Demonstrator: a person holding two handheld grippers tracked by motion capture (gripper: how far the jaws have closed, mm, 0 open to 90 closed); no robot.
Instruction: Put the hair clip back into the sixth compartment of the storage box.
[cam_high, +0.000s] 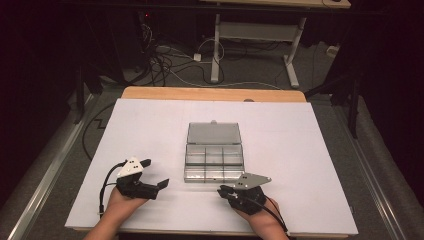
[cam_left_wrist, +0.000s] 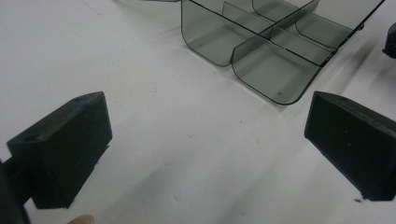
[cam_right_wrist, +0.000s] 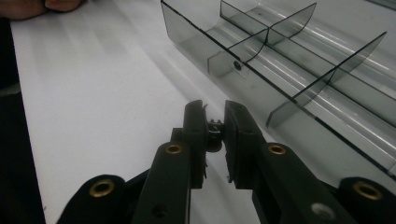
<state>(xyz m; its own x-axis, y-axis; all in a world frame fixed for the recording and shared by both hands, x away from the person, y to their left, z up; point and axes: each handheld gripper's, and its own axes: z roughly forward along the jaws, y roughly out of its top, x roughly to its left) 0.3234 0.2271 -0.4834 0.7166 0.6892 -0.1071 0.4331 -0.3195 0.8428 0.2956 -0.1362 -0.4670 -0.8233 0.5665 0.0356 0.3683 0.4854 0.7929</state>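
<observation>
Right gripper (cam_right_wrist: 215, 122) pinches a small dark part (cam_right_wrist: 214, 135); left gripper (cam_left_wrist: 205, 140) open, empty. Carry the part forward over the compartment box (cam_right_wrist: 299, 74) wall just ahead; release low

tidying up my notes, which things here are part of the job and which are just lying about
In the job:
- clear compartment box, lid open
- small dark part pinched in the right gripper
- left gripper, jaws wide open and holding nothing

Lying about:
- cables on the floor
- desk frame behind the table
</observation>
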